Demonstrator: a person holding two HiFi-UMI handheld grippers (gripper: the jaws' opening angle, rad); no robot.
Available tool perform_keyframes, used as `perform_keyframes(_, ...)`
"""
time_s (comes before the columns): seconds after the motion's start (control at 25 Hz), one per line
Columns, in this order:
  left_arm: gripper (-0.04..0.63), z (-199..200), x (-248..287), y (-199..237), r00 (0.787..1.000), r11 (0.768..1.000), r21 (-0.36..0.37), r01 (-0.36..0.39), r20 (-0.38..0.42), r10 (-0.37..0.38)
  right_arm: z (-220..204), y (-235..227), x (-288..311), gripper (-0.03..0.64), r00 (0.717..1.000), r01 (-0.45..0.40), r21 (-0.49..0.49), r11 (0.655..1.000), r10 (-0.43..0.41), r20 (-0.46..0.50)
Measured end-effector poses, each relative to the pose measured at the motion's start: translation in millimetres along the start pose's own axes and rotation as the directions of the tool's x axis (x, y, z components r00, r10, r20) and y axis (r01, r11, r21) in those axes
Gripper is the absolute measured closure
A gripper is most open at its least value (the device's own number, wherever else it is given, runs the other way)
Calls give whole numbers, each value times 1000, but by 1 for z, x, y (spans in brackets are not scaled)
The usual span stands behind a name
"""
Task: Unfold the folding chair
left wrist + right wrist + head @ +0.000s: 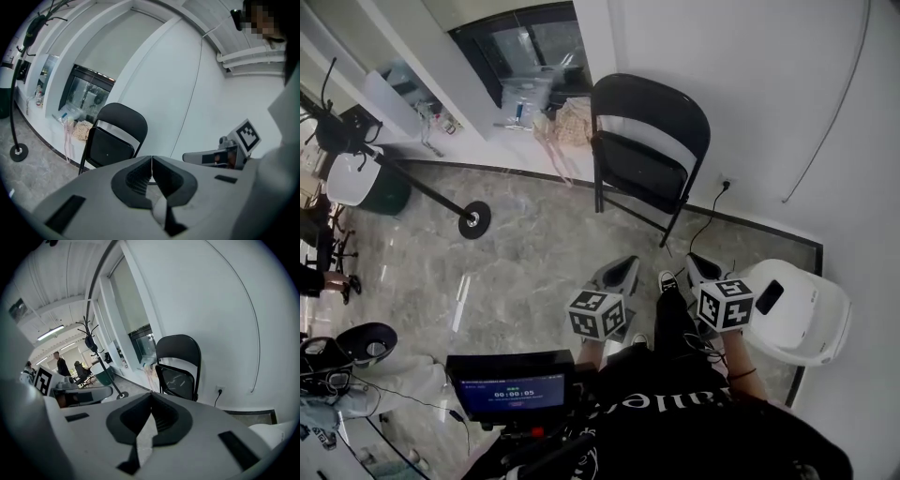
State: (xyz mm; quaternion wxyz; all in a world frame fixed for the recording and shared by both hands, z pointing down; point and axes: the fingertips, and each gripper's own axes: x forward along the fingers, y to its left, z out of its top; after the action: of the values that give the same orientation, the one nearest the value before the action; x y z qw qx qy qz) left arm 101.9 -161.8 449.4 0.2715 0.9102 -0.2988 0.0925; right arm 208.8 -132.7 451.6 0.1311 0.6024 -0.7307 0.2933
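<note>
Head view gives me the folding chair (647, 155) standing on the marble floor (534, 262) close against the white wall (750, 94), ahead of both grippers and well apart from them. Its long axis runs upright, with the backrest at the top and the feet on the floor. The seat is tipped up close to the frame, with its face turned towards me. My left gripper (625, 269) and right gripper (697, 266) sit side by side, both aimed at the chair. Left gripper view shows that gripper's fingers pressed together with nothing between them, and right gripper view shows the same for the right. A coat stand (474, 220) stands on the floor left of the chair.
</note>
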Motion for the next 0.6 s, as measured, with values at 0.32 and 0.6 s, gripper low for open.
perform_keyframes(0.32, 589, 41, 68, 35, 998, 997, -50, -66, 22, 67, 60, -48, 72, 601, 997, -67, -34, 997, 66, -39)
perform_keyframes(0.6, 589, 75, 147, 69, 996, 987, -141, -82, 29, 87, 120, -103, 119, 601, 995, -89, -69, 994, 85, -58)
